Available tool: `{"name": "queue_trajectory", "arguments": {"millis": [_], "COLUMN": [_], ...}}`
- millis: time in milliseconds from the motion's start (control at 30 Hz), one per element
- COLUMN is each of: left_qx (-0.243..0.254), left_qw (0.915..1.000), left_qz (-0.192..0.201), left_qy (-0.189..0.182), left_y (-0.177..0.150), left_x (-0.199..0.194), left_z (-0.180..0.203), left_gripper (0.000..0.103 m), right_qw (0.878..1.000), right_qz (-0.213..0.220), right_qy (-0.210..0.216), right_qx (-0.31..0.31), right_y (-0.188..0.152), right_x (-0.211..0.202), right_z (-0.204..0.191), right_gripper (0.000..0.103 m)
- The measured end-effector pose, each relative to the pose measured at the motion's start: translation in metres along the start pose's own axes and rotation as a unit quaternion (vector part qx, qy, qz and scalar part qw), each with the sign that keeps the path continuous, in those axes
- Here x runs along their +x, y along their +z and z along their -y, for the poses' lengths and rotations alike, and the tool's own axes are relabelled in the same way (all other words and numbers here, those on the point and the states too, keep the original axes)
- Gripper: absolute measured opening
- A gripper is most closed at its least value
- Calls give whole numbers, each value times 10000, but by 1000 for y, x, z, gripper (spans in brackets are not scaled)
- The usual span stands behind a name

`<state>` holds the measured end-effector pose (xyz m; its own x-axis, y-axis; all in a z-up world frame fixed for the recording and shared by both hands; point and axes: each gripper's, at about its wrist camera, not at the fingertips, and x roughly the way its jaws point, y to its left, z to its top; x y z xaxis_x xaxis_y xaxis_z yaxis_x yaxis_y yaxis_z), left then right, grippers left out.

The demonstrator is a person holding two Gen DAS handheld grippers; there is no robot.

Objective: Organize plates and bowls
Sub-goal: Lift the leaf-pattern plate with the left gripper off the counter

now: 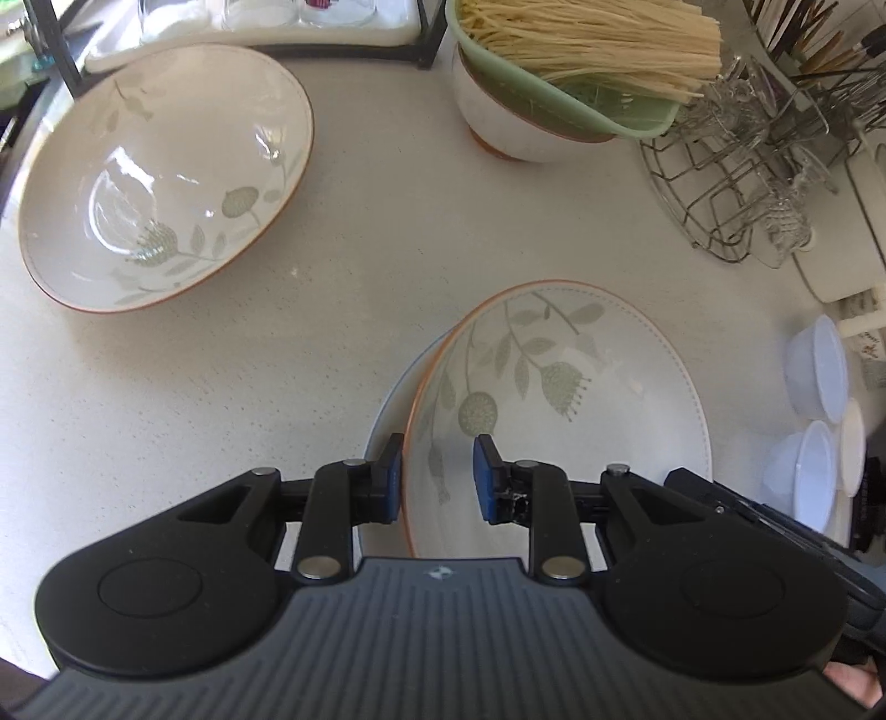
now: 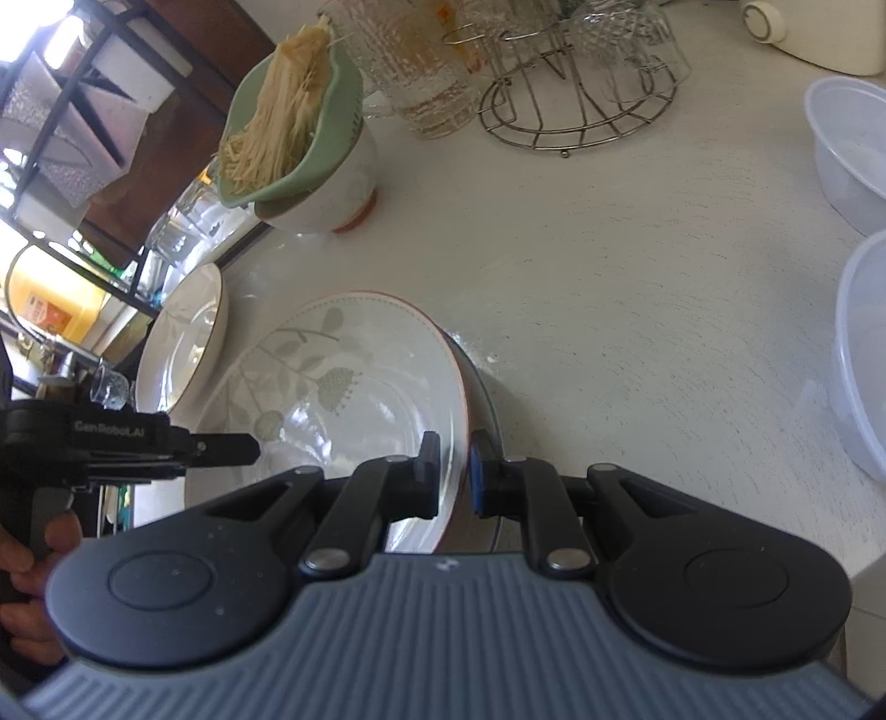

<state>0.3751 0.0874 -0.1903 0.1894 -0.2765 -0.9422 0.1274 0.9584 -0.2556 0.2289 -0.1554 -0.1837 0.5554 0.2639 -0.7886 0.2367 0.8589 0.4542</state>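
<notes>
Held plate point(image 2: 354, 382): white with a grey-green leaf and flower pattern and a thin orange rim; it is tilted over a second plate, in front of the noodle bowl on the counter point(image 1: 343, 266).
Lower plate point(image 1: 382, 421): pale, lying flat on the counter; only a crescent of its edge shows from under the held plate on the side toward the wide bowl.
Right gripper point(image 2: 454, 473): fingers clamped on the near rim of the held plate, one pad point(image 2: 429, 471) on the patterned face and the blue pad on the underside.
Left gripper point(image 1: 437, 479): fingers a little apart, straddling the orange rim of the held plate; whether the pads press on it I cannot tell.
Wide bowl point(image 1: 166, 177): same leaf pattern and orange rim, empty, resting on the counter well apart from the held plate, on its left in the left wrist view.
Noodle bowl point(image 1: 526, 127): white with an orange foot, behind the held plate; a green colander point(image 1: 620, 111) full of pale dry noodles point(image 1: 587, 50) sits in it.
Wire rack point(image 1: 725, 183): metal, holding upturned glasses, to the right of the noodle bowl.
Plastic bowls point(image 1: 819, 371): clear-white, grouped to the right of the held plate.
Person's hand point(image 2: 33, 559): grips the left gripper's handle, left of the held plate in the right wrist view.
</notes>
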Motion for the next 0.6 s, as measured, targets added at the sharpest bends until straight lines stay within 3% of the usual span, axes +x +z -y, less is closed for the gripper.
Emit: {"name": "queue_trajectory", "arguments": {"millis": [167,233,300,533,600], "left_qx": [-201,-409,-433,-620,-629], "left_qw": [9998,9991,9990,9977,9977], "left_qz": [56,71,110,231,260], "left_qy": [35,-50,-20,126,14], "left_y": [-2,-5,-8,-18,-22], "left_x": [0,-1,-4,-18,-22], "left_z": [0,-1,2,-5,-9], "left_gripper": [33,45,49,50,50], "right_qw": [9999,9997,9988,9951,9948], "right_qz": [-12,-14,-46,18,41], "right_qy": [75,98,68,-138,-184], "right_qx": [-154,-207,-483,-980,-1003], "right_y": [3,2,1,-2,-2], "right_x": [3,6,10,13,12], "right_z": [0,0,-5,-19,-19], "right_gripper": [15,16,16,16,17]}}
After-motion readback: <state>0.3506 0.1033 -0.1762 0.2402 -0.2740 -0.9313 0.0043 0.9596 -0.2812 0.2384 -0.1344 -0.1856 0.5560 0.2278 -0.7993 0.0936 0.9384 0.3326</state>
